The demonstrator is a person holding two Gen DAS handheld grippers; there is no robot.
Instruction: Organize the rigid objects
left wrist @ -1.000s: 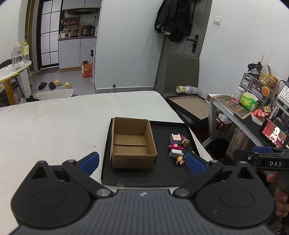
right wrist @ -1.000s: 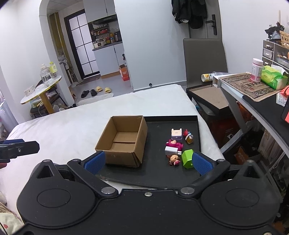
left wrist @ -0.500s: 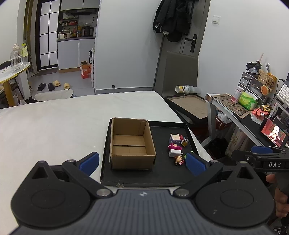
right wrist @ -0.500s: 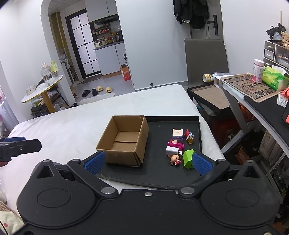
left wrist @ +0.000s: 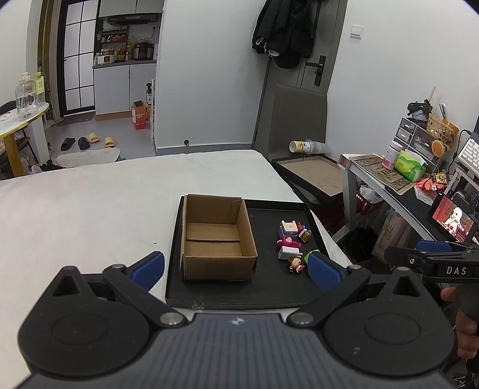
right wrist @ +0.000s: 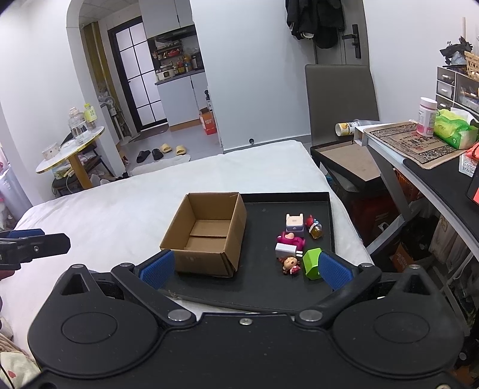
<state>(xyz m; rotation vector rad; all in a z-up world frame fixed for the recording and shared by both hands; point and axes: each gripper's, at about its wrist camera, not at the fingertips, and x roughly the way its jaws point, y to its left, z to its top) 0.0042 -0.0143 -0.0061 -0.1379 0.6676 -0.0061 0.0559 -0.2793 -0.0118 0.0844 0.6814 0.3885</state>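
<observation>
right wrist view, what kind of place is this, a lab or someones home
Most likely a small lived-in flat, not a lab: a kitchenette through the glass door, slippers on the floor, a coat hanging on the entrance door, and a cluttered desk beside the white surface.

Box (right wrist: 206,236) left — toys (right wrist: 295,242) right

I hold the left gripper (left wrist: 235,266) short of the black tray (left wrist: 269,287), jaws spread wide with nothing between them. My right gripper (right wrist: 244,270) hovers at the tray's near edge, jaws equally wide, my hand (left wrist: 462,329) gripping its handle.
</observation>
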